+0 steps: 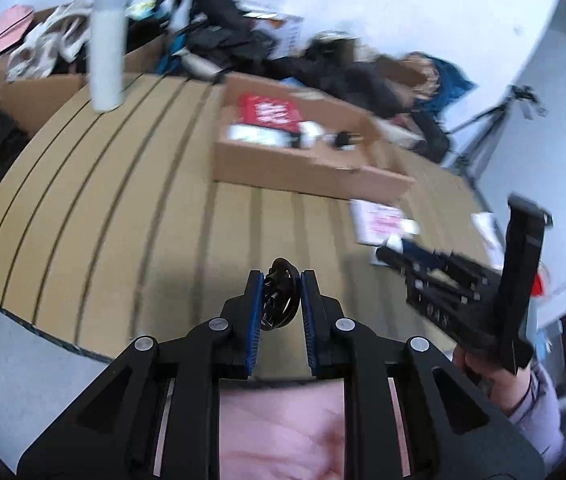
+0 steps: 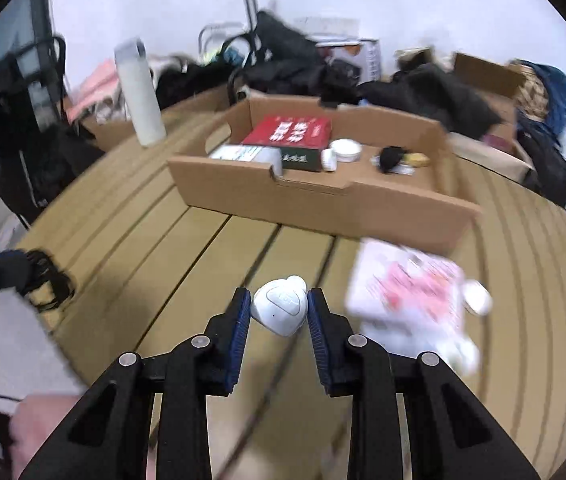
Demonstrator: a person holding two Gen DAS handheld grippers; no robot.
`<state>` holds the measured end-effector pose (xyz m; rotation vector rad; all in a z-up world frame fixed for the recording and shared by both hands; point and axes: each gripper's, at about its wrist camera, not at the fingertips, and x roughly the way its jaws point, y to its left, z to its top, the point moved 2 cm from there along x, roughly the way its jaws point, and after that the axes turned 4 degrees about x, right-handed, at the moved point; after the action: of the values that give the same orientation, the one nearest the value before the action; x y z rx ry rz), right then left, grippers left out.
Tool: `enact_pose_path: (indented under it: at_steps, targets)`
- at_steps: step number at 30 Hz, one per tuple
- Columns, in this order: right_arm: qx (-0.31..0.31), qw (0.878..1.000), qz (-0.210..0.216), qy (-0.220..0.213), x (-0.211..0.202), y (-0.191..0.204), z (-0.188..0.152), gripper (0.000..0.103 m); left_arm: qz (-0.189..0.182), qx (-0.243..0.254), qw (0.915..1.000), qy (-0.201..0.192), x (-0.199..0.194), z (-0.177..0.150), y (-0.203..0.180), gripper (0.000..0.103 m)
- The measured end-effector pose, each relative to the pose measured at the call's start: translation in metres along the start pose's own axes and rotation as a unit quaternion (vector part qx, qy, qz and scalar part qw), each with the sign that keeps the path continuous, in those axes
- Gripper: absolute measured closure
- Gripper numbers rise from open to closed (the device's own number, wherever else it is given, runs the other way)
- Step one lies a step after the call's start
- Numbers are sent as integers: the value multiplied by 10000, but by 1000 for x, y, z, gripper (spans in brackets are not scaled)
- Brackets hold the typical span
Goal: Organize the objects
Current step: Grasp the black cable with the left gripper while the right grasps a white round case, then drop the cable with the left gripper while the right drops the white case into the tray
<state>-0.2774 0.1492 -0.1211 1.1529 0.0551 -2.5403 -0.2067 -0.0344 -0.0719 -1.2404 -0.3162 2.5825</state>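
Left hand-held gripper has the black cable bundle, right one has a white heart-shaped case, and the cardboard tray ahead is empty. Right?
Not quite. The cardboard tray is not empty: the right wrist view shows a red box and small items in it. The left hand-held gripper does hold the cable bundle, the right hand-held gripper the white case.

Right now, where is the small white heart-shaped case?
The white heart-shaped case is clamped in the right claw, seen low and central in the right wrist view, above the slatted table, left of the pink-and-white packet.
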Motion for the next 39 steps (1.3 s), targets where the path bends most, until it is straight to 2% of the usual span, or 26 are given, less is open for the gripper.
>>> enact_pose_path:
  at_steps: [4,8,12,14,16,18,20,22,24,25,26,28,30,33,35,36,37,39]
  targets:
    - [464,9988,105,-81,-71,-13,-44,71,-566,334,9978,80,-11,-18,-51,88]
    - [546,9984,20,-108,-98,-13,-65,71,-797,654,9942,291,6,-22,-87,88]
    - [546,9982,-2,-241,-104,-17,-55,71,-738,682,9944,321,19,-6,-89,88]
    - [545,9980,97,-298,-102,-22,-41,71,-716,732,9945,213,27,21,-82,88]
    - [494,9978,195,-405,-95,-29,-11,71,-637,832,9944,98,39,56,-75,88]
    - [393,9968,338,-604,-83,-37,35,71,-619,767,9951,112,60,99,-66,88]
    - [361,9969,397,-575,-62,-44,73,71,-651,440,9966,231,92,142,-52,88]
    - [568,9958,629,-339,-25,-55,115,71,-578,272,9973,356,127,170,-40,88]
    - [822,9935,785,22,18,-65,142,71,-361,335,9975,508,157,183,-33,88]
    - [833,9941,665,200,43,-68,151,71,-172,286,9972,663,177,186,-25,89]
    - [824,9943,564,378,64,-69,155,71,-95,216,9964,812,193,187,-19,91]
    - [987,9902,643,745,104,-74,156,71,-101,-8,9940,1092,220,184,-7,91]
    - [1170,9856,620,1050,136,-77,152,71,1,-126,9937,1113,233,179,0,89]
    - [1267,9831,566,1191,157,-78,145,69,-7,-43,9939,1105,240,172,5,82]
    - [1309,9820,512,1259,164,-80,142,61,35,67,9949,1007,236,171,5,78]
    - [1327,9820,548,1231,164,-82,141,54,55,99,9952,969,232,172,5,73]
    - [1374,9816,602,1181,163,-85,140,42,61,105,9956,932,228,173,7,70]
    - [1603,9781,720,1117,160,-93,139,28,89,78,9965,823,220,180,11,47]
